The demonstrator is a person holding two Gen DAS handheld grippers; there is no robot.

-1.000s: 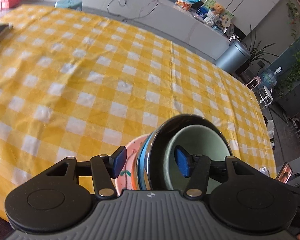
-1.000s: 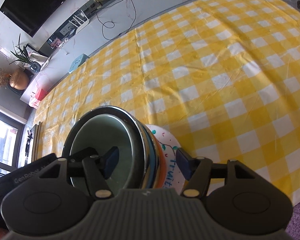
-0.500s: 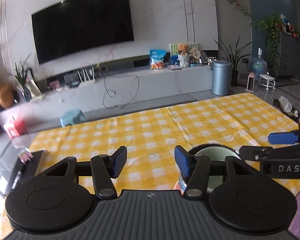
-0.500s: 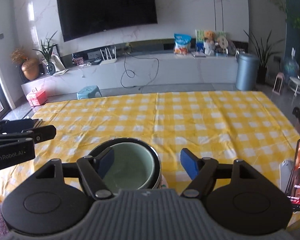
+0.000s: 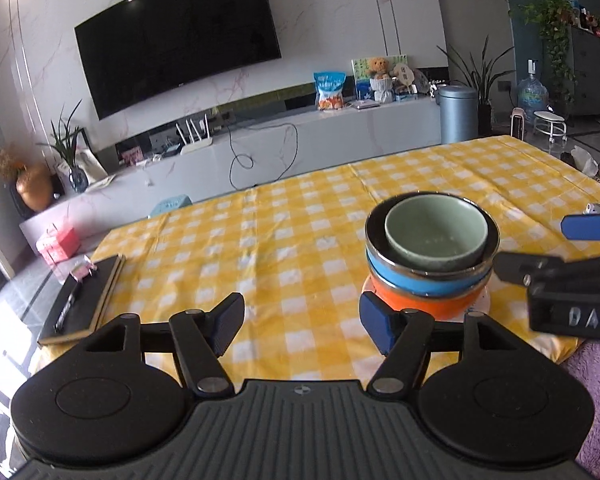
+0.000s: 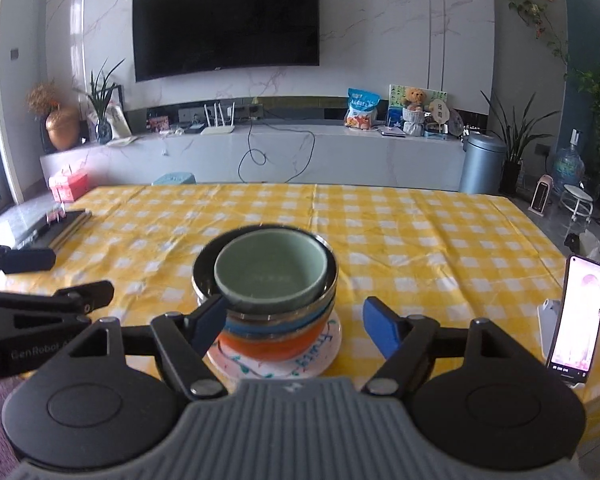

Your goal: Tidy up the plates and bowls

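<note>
1. Yellow checked tablecloth (image 6: 420,240) fills mid-frame; television (image 6: 226,20) on the wall above.
2. Green bowl (image 6: 270,276) nested atop blue bowl (image 5: 420,284) and orange bowl (image 6: 276,344), on white plate (image 6: 320,360), centre of right view.
3. My left gripper (image 5: 302,322): wide open, empty, lower centre.
4. My right gripper (image 6: 292,328): wide open, empty, stack between fingers.

Tabletop (image 6: 420,232): covered by a yellow-and-white checked cloth.
Near edge: white plate (image 6: 324,356) under the stacked bowls (image 6: 268,300).
Right edge: phone (image 6: 576,320), propped upright on a stand.
Far left corner: dark flat board (image 5: 84,296).
</note>
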